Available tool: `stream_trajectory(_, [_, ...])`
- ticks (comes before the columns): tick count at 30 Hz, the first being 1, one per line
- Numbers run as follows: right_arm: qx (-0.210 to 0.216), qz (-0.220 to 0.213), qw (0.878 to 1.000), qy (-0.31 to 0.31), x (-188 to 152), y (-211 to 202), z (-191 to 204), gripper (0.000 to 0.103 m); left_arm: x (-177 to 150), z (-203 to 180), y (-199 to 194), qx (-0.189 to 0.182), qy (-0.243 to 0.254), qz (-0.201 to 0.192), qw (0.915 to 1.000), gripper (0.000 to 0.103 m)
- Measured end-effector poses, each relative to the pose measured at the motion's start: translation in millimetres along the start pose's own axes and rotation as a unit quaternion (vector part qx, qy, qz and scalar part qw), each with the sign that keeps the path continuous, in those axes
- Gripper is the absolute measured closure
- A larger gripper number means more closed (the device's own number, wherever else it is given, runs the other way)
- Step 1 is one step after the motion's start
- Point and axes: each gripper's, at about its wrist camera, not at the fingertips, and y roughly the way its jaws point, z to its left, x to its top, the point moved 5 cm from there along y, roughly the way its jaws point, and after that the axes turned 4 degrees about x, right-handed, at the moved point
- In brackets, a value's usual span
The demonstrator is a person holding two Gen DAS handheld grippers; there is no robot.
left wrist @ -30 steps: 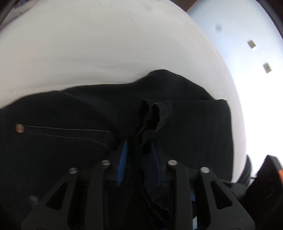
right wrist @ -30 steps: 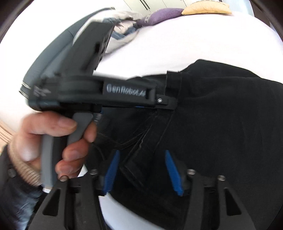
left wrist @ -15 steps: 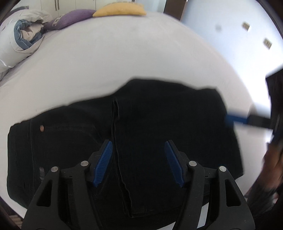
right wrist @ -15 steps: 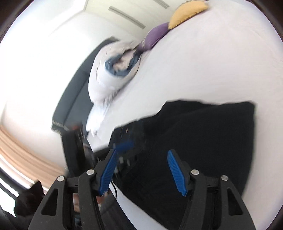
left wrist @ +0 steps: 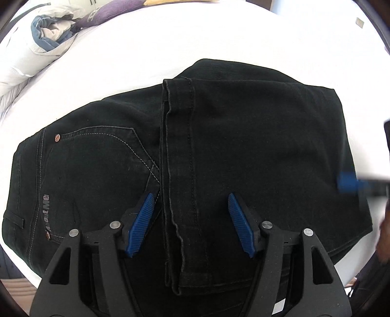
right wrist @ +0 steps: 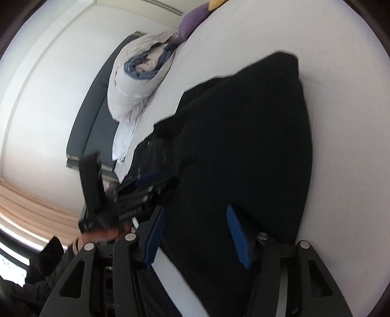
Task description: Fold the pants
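Note:
The black pants point(left wrist: 243, 151) lie folded on the white bed point(left wrist: 219, 39), leg hems laid over the seat near the back pocket point(left wrist: 102, 151). My left gripper point(left wrist: 190, 224) is open and empty, raised above the hem edge. My right gripper point(right wrist: 195, 234) is open and empty above the pants' point(right wrist: 243, 146) fold end. One blue fingertip of the right gripper point(left wrist: 351, 185) shows at the right edge of the left wrist view. The left gripper point(right wrist: 136, 192) shows blurred in the right wrist view, over the waist side.
A rolled white and blue duvet point(left wrist: 43, 46) and a purple pillow point(left wrist: 109, 12) lie at the far end of the bed. A dark headboard point(right wrist: 97, 97) and a white wall stand beyond. The bed edge runs close below the pants.
My left gripper has let go of the leg hems and lifted away. Both grippers have pulled back and up from the pants, which now lie flat and folded.

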Motion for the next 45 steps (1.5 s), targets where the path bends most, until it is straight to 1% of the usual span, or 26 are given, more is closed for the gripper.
stream_trajectory(2, [0.006, 0.020, 1.000, -0.023, -25.8, -0.5, 14.4, 0.046, -3.3, 5.2, -0.1, 0.000, -0.001, -0.004, 1.0000, 0.041])
stream_trajectory(3, [0.009, 0.032, 0.999, -0.029, -36.1, -3.6, 18.4, 0.046, -6.1, -9.3, 1.6, 0.000, -0.001, -0.005, 1.0000, 0.041])
stream_trajectory(6, [0.025, 0.053, 0.998, -0.028, -39.3, -11.3, 28.6, 0.047, -8.9, -4.8, -1.2, -0.001, -0.001, -0.007, 1.0000, 0.041])
stream_trajectory(7, [0.030, 0.046, 0.998, -0.031, -33.1, -17.8, 32.5, 0.047, -10.3, -3.9, -1.3, -0.001, -0.001, -0.008, 1.0000, 0.041])
stream_trajectory(8, [0.033, 0.035, 0.998, -0.035, -24.9, -23.5, 34.8, 0.047, -24.4, -1.1, -8.6, -0.003, 0.002, -0.010, 0.9999, 0.041])
stream_trajectory(10, [0.040, 0.008, 0.998, -0.038, -0.4, -32.7, 35.6, 0.047, -27.7, -1.2, -9.5, -0.004, 0.001, -0.012, 0.9999, 0.041])
stream_trajectory(12, [0.048, -0.004, 0.998, -0.032, 25.7, -27.4, 32.3, 0.046, -29.9, -0.2, -10.0, -0.005, -0.001, -0.014, 0.9999, 0.041])
stream_trajectory(13, [0.050, -0.004, 0.998, -0.031, 34.1, -24.4, 29.6, 0.046, -20.9, 0.7, -13.7, -0.005, -0.002, -0.014, 0.9999, 0.041])
stream_trajectory(15, [0.049, 0.000, 0.999, -0.010, 55.3, -5.5, 17.0, 0.046, -20.3, 1.2, -15.1, -0.005, -0.004, -0.015, 0.9999, 0.041])
stream_trajectory(16, [0.040, 0.002, 0.999, 0.003, 62.8, 1.8, 7.9, 0.046, -19.9, 1.5, -15.4, -0.006, -0.004, -0.014, 0.9999, 0.041])
stream_trajectory(18, [-0.003, -0.007, 1.000, 0.026, 79.4, 8.2, -15.0, 0.046, -19.6, 1.6, -15.4, -0.006, -0.004, -0.014, 0.9999, 0.041])
stream_trajectory(20, [0.007, -0.031, 0.998, 0.047, 92.4, 5.6, -25.8, 0.047, -20.5, 2.6, -15.0, -0.008, -0.005, -0.013, 0.9999, 0.041])
stream_trajectory(22, [0.021, -0.069, 0.995, 0.065, 100.0, -6.3, -27.8, 0.047, -21.2, 2.0, -15.3, -0.008, -0.005, -0.013, 0.9999, 0.041])
stream_trajectory(24, [0.036, -0.090, 0.993, 0.073, 98.3, -13.7, -25.4, 0.046, -22.0, 1.9, -15.3, -0.009, -0.006, -0.014, 0.9998, 0.041])
stream_trajectory(25, [0.034, -0.088, 0.993, 0.074, 93.2, -14.5, -23.6, 0.045, -22.1, 2.1, -16.1, -0.009, -0.007, -0.015, 0.9998, 0.041])
stream_trajectory(28, [0.026, -0.048, 0.996, 0.066, 62.0, -3.9, -17.6, 0.039, -23.4, 2.3, -17.6, -0.014, -0.012, -0.020, 0.9996, 0.041])
stream_trajectory(29, [0.020, -0.036, 0.998, 0.056, 52.5, -1.0, -17.7, 0.039, -25.5, 2.7, -16.6, -0.018, -0.014, -0.022, 0.9995, 0.040])
stream_trajectory(31, [0.012, -0.040, 0.999, 0.030, 31.2, -5.4, -10.3, 0.039, -26.6, 4.6, -20.0, -0.026, -0.022, -0.026, 0.9991, 0.040])
stream_trajectory(33, [0.014, -0.038, 0.998, 0.041, 18.1, -10.8, -4.3, 0.039, -29.9, 12.7, -27.3, -0.033, -0.039, -0.030, 0.9982, 0.039])
stream_trajectory(35, [0.029, -0.040, 0.998, 0.050, 7.9, -14.7, 8.0, 0.039, -36.0, 32.1, -45.9, -0.033, -0.078, -0.053, 0.9950, 0.036])
stream_trajectory(36, [0.036, -0.047, 0.997, 0.043, 3.1, -19.1, 16.5, 0.038, -39.9, 43.8, -55.8, -0.035, -0.102, -0.067, 0.9919, 0.026])
stream_trajectory(37, [0.042, -0.051, 0.997, 0.039, 0.0, -20.3, 22.1, 0.037, -45.3, 58.9, -66.3, -0.037, -0.132, -0.081, 0.9873, 0.021])
stream_trajectory(38, [0.048, -0.054, 0.997, 0.039, -2.8, -21.3, 25.5, 0.036, -53.2, 78.5, -78.5, -0.037, -0.169, -0.097, 0.9801, 0.016])
stream_trajectory(40, [0.055, -0.054, 0.996, 0.047, -7.7, -21.4, 27.9, 0.036, -67.3, 114.2, -100.6, -0.041, -0.234, -0.125, 0.9632, 0.014])
stream_trajectory(43, [0.060, -0.054, 0.995, 0.055, -9.4, -18.4, 29.2, 0.036, -102.3, 171.3, -114.5, -0.064, -0.344, -0.144, 0.9258, 0.009])
stream_trajectory(45, [0.067, -0.053, 0.994, 0.062, -10.8, -15.0, 30.6, 0.035, -128.2, 204.7, -110.9, -0.095, -0.412, -0.145, 0.8944, 0.008])
